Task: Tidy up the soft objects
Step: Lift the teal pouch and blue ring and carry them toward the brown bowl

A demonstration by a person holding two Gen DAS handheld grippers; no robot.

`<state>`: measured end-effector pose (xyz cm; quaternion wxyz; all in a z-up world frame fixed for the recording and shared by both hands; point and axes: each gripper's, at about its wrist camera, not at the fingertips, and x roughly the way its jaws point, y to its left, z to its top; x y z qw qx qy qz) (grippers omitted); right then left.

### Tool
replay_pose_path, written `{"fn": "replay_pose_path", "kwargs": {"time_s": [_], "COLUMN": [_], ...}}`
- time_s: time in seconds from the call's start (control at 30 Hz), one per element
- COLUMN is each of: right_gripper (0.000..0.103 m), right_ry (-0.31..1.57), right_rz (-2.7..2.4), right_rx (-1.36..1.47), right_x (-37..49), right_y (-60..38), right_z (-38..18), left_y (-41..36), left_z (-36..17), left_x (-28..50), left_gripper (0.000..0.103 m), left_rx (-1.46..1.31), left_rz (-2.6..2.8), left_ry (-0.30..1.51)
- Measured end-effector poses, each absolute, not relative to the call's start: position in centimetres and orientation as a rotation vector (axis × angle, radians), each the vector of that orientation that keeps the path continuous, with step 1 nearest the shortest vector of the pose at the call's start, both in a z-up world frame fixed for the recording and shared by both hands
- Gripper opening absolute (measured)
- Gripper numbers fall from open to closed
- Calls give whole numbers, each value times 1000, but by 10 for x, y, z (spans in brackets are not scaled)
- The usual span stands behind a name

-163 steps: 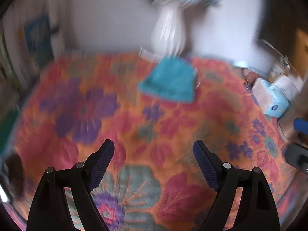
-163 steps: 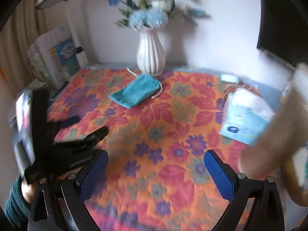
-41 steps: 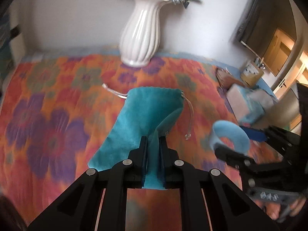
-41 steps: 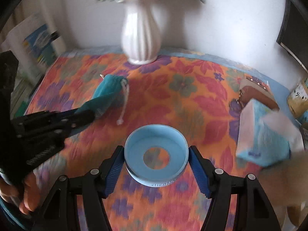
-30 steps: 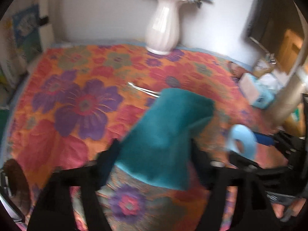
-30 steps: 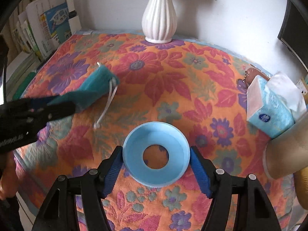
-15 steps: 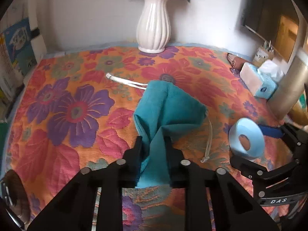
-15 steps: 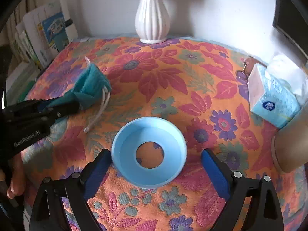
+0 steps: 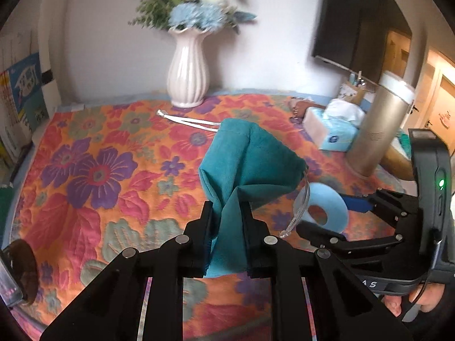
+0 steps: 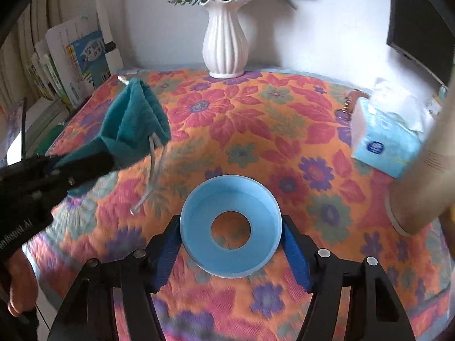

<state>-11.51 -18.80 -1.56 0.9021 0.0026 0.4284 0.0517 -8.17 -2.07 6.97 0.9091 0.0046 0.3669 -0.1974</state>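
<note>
A bright flowery cloth point(image 10: 256, 119) covers the table, and a tall white ribbed vase point(image 10: 226, 45) of blue flowers stands at its far edge. In front of the vase, to the left, the left gripper point(image 9: 226, 221) is squeezed tight on a soft teal drawstring pouch point(image 9: 244, 167), holding it up. Nearer than the vase, the right gripper point(image 10: 231, 244) has just been closing, and its pads press the sides of a light blue squishy ring point(image 10: 231, 227).
</note>
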Motion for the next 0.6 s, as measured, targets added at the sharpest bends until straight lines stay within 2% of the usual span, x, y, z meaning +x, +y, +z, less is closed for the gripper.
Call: {"fn": "replay_pose_path", "kwargs": {"time_s": [0.6], "right_gripper": [66], "right_ry": [845], "right_rz": [-68], "right_rx": [244], "right_x": [-202], "right_y": [-305], "right_z": [26], "left_y": [-115], "left_z": [84], "left_x": [-130], "left_gripper": [14], "left_rx": [130], "left_rz": [-565], "left_ry": [734]}}
